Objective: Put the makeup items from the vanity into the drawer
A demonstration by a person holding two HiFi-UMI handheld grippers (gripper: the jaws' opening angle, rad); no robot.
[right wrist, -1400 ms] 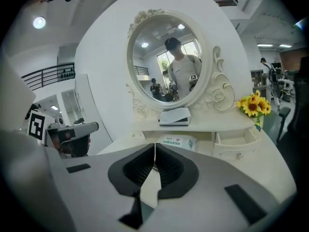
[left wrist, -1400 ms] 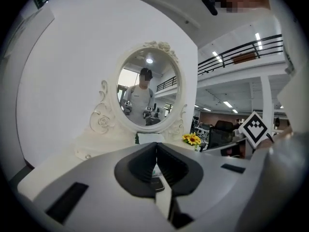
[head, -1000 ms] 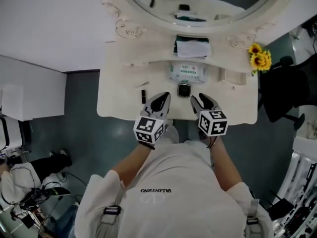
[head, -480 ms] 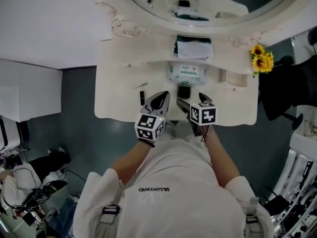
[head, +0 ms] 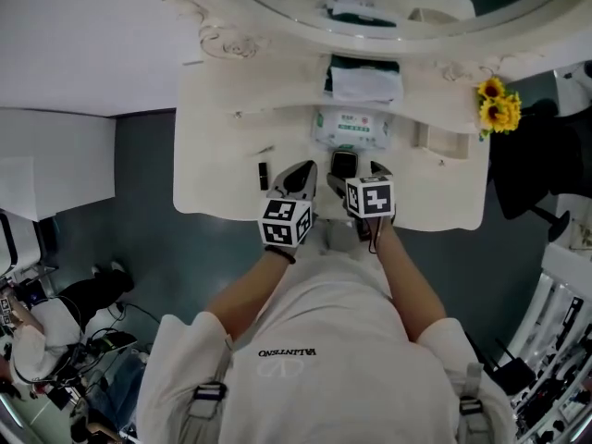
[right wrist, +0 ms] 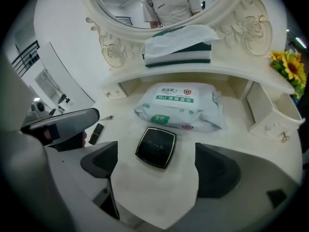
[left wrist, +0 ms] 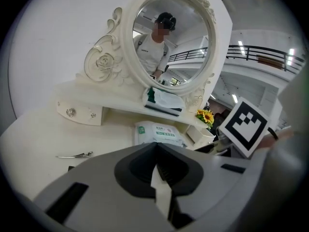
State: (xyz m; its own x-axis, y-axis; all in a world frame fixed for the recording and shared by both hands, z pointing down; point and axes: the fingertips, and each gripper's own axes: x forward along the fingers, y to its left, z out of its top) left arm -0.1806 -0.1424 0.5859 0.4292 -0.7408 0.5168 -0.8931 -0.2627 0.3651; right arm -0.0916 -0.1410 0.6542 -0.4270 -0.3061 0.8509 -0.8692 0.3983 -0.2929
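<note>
A black square compact (right wrist: 155, 147) lies flat on the cream vanity top (head: 222, 183), just ahead of my right gripper (right wrist: 155, 167). That gripper stands open, its wide jaws either side of the compact's near edge and not touching it. From above the compact (head: 344, 165) shows between the two grippers. My left gripper (head: 298, 178) hovers over the front edge, jaws shut with nothing in them, as the left gripper view (left wrist: 157, 178) confirms. A black lipstick tube (head: 264, 176) lies left of it. A thin metal hair clip (left wrist: 75, 154) lies further back. No drawer is in view.
A wet wipes pack (head: 351, 129) lies behind the compact under a raised shelf holding a tissue box (head: 363, 80). A small open box (head: 442, 141) and sunflowers (head: 499, 105) are at the right. The oval mirror (left wrist: 169, 42) stands at the back.
My right gripper has opened wide and shifted left and forward to the compact. The left gripper has stayed about where it was.
</note>
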